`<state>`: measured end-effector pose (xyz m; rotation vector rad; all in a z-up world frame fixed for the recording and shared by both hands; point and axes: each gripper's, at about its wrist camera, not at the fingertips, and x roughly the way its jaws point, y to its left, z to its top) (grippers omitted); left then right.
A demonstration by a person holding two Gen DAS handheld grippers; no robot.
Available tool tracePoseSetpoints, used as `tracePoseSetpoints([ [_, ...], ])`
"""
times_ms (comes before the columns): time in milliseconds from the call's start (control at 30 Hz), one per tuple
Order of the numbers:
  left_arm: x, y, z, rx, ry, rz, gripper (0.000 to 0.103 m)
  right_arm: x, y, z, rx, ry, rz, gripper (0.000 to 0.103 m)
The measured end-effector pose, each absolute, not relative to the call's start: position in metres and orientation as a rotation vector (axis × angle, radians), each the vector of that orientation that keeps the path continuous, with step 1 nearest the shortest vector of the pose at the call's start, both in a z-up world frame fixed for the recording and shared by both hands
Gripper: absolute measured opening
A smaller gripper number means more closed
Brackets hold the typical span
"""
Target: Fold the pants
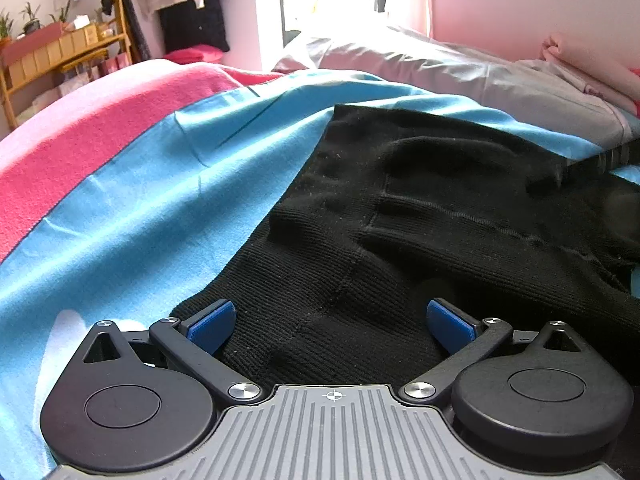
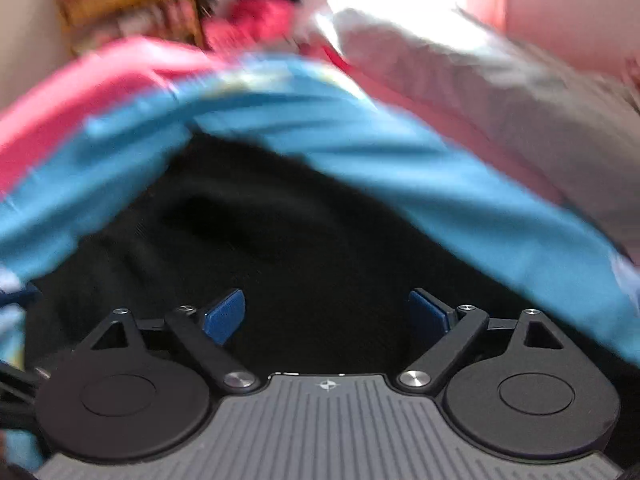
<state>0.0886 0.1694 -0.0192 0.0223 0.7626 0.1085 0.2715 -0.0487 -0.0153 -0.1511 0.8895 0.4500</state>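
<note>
Blue sheet (image 1: 140, 200) under black pants (image 1: 420, 220); both jaws spread

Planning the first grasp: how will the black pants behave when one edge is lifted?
The black pants look like soft ribbed knit lying in loose folds, so they will probably droop and stretch. The ribbing likely grips the open left gripper well.

pants (image 1: 440, 216): black, fine ribbed knit, flecked with pale lint
sheet (image 1: 160, 200): bright sky blue, plain
blanket (image 1: 80, 128): hot pink, paler pink toward its far edge
duvet (image 1: 460, 76): pale grey, plain
folded cloth (image 1: 580, 60): soft pink
shelf (image 1: 60, 56): honey-yellow wood
left gripper (image 1: 330, 322): black arms, blue pads, grey ribbed body
right gripper (image 2: 326, 314): black arms, blue pads, grey ribbed body
</note>
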Motion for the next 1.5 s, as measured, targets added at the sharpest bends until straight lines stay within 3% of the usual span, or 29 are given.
tracePoseSetpoints([
  [33, 0.089, 0.169, -0.019, 0.024, 0.763, 0.109, 0.103, 0.274, -0.048, -0.024, -0.157, 0.864, 0.457, 0.103],
  [167, 0.089, 0.168, -0.019, 0.032, 0.768, 0.112, 0.103, 0.294, -0.043, -0.026, -0.126, 0.794, 0.467, 0.103],
  [233, 0.089, 0.168, -0.019, 0.036, 0.771, 0.113, 0.103, 0.293, -0.052, -0.016, -0.088, 0.824, 0.448, 0.091],
  [400, 0.09, 0.168, -0.019, 0.035, 0.77, 0.115, 0.103, 0.256, -0.104, -0.003, -0.026, 0.867, 0.365, 0.091],
  [467, 0.09, 0.168, -0.019, 0.038, 0.771, 0.116, 0.103, 0.268, -0.111, -0.024, -0.033, 0.903, 0.327, 0.101],
  [567, 0.091, 0.167, -0.019, 0.046, 0.775, 0.121, 0.103, 0.279, -0.104, -0.031, -0.084, 0.804, 0.338, 0.103],
  [667, 0.092, 0.166, -0.019, 0.053, 0.78, 0.124, 0.103, 0.276, -0.112, -0.014, -0.033, 0.83, 0.331, 0.091],
  [867, 0.105, 0.167, -0.01, 0.042, 0.863, 0.132, 0.103, 0.242, -0.196, -0.022, 0.049, 0.884, 0.16, 0.093],
  [967, 0.112, 0.159, 0.018, 0.028, 0.849, 0.128, 0.103, 0.231, -0.217, -0.02, -0.002, 0.871, 0.198, 0.091],
  [1167, 0.17, 0.078, 0.061, 0.098, 0.721, -0.007, 0.103, 0.222, -0.255, 0.0, 0.07, 0.796, 0.135, 0.096],
  [1400, 0.253, -0.033, -0.006, 0.296, 0.893, -0.103, 0.103, 0.204, -0.317, -0.023, -0.033, 0.862, 0.092, 0.085],
  [1433, 0.252, -0.03, -0.007, 0.282, 0.855, -0.088, 0.103, 0.197, -0.332, -0.021, 0.001, 0.872, 0.086, 0.076],
  [1467, 0.253, -0.026, -0.008, 0.261, 0.86, -0.098, 0.103, 0.188, -0.349, -0.014, 0.059, 0.868, 0.107, 0.074],
  [1500, 0.255, -0.02, -0.009, 0.229, 0.881, -0.11, 0.103, 0.179, -0.366, -0.007, 0.112, 0.855, 0.093, 0.083],
])
